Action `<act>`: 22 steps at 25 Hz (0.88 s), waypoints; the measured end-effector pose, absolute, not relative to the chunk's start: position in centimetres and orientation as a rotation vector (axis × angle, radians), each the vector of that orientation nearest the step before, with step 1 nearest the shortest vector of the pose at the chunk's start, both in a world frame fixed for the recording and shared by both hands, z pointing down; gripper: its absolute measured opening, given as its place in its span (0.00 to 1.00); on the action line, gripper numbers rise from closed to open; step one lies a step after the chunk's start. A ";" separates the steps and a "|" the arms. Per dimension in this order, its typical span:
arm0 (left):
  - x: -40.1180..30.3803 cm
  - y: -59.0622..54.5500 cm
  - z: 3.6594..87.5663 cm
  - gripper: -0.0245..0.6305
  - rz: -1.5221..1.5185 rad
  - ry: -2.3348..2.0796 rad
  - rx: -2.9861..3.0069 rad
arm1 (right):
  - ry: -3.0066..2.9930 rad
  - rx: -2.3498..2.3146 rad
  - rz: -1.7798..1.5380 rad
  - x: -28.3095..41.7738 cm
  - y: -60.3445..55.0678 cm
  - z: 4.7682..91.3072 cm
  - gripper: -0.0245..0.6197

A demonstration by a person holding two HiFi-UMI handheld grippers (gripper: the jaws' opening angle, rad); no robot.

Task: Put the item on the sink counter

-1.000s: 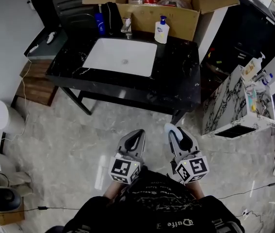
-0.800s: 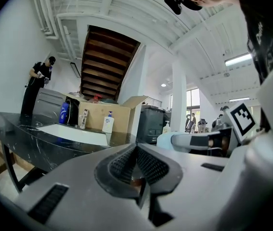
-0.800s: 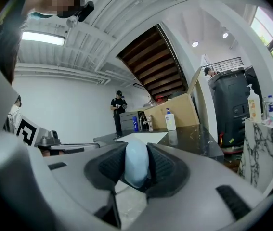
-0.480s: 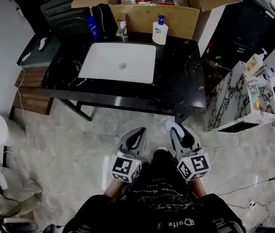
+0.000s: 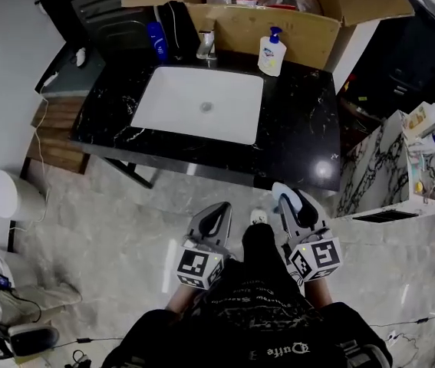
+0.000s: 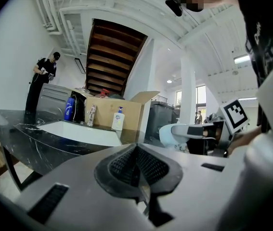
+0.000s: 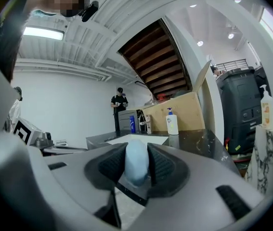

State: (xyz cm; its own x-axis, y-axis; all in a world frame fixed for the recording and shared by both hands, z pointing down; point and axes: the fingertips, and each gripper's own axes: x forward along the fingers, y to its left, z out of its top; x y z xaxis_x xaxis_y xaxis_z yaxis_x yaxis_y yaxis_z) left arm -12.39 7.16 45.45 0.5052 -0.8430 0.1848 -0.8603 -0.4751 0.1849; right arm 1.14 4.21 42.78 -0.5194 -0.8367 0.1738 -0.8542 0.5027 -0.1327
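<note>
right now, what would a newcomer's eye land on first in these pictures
The black sink counter with its white basin fills the top of the head view, with a big open cardboard box at its far side and a soap bottle in front of the box. Nearer the person, the right tongs are clamped on a pale blue item, while the left tongs are shut and empty.

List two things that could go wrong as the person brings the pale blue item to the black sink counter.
1. The pale blue item looks rounded and is pinched only between the pads of the right gripper; it might slip on the way.
2. The bare counter lies between the white basin and the edge; set too near either, the item could roll in or off.
</note>
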 end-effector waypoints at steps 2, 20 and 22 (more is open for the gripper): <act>-12.5 5.4 45.4 0.05 0.097 -1.471 2.482 | -2.660 1.469 0.305 1.1 2.2 42.8 0.22; -5.9 -10.6 44.6 0.05 0.154 -1.598 2.426 | -2.729 1.325 0.357 7.3 -16.6 42.8 0.22; -4.7 -11.6 44.4 0.05 0.163 -1.577 2.449 | -2.731 1.317 0.376 7.9 -17.9 43.0 0.22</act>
